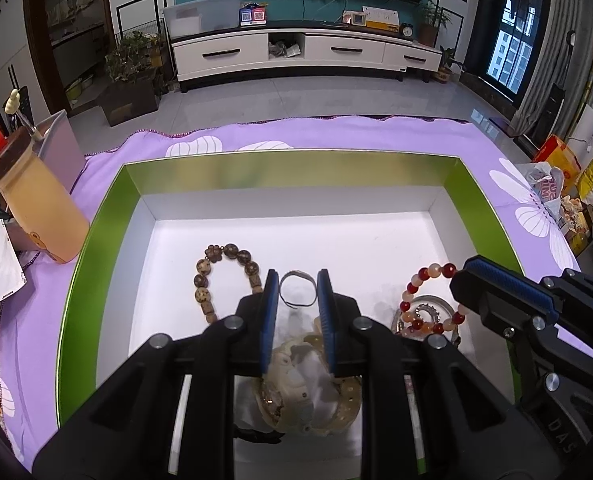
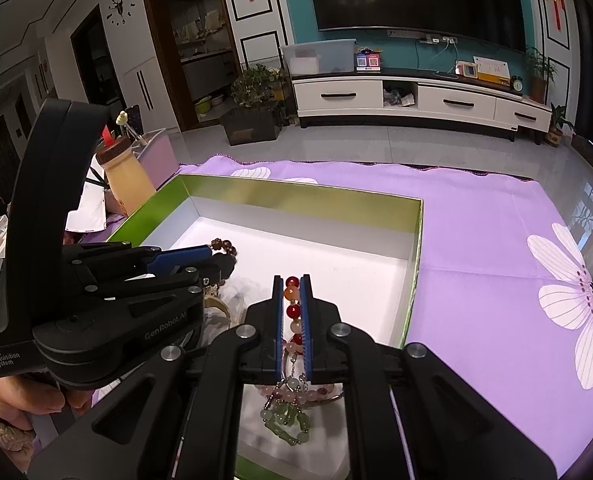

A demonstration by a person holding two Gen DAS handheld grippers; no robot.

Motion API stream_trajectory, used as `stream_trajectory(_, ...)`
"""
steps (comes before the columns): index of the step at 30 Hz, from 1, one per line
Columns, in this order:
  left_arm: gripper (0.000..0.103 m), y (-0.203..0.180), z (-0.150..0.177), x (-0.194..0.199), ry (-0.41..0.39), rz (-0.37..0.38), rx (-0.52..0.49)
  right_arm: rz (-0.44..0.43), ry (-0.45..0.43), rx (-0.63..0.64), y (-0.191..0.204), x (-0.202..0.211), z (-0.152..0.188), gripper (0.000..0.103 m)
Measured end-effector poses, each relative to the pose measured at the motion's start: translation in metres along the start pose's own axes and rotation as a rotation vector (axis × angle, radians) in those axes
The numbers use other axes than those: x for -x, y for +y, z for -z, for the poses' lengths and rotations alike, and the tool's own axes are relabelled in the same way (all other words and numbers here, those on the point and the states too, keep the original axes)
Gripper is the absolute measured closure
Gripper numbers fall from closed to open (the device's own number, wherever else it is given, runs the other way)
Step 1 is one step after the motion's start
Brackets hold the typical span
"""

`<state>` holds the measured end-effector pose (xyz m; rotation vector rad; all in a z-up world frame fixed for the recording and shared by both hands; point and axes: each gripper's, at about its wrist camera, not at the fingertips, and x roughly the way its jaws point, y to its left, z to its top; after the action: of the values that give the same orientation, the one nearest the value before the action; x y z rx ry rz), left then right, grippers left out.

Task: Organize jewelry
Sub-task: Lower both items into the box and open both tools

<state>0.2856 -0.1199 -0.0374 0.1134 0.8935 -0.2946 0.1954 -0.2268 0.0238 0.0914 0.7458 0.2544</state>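
A green-rimmed box (image 1: 96,216) with a white floor holds the jewelry. My right gripper (image 2: 291,280) is shut on a red, orange and white bead bracelet (image 2: 292,294); the bracelet also shows in the left wrist view (image 1: 428,276). My left gripper (image 1: 298,276) is open and empty, its jaws on either side of a thin silver ring (image 1: 296,290). A cream beaded bracelet (image 1: 308,396) lies under it. A brown wooden bead bracelet (image 1: 224,280) lies to its left. A silver bangle (image 1: 432,304) and a green jade bracelet (image 2: 286,420) lie by the right gripper.
The box sits on a purple flowered cloth (image 2: 496,240). A yellow bottle with a brown cap (image 1: 36,200) and a grey container (image 1: 56,148) stand left of the box. The left gripper body (image 2: 108,300) fills the left of the right wrist view.
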Motion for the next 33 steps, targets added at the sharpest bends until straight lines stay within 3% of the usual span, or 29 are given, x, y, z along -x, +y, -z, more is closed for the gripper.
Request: stream_trajectory(33,0.084,0.002,0.008,-0.010,0.025,-0.027,-0.014,0.003,0.028,-0.005,-0.002,-0.012,0.006,0.096)
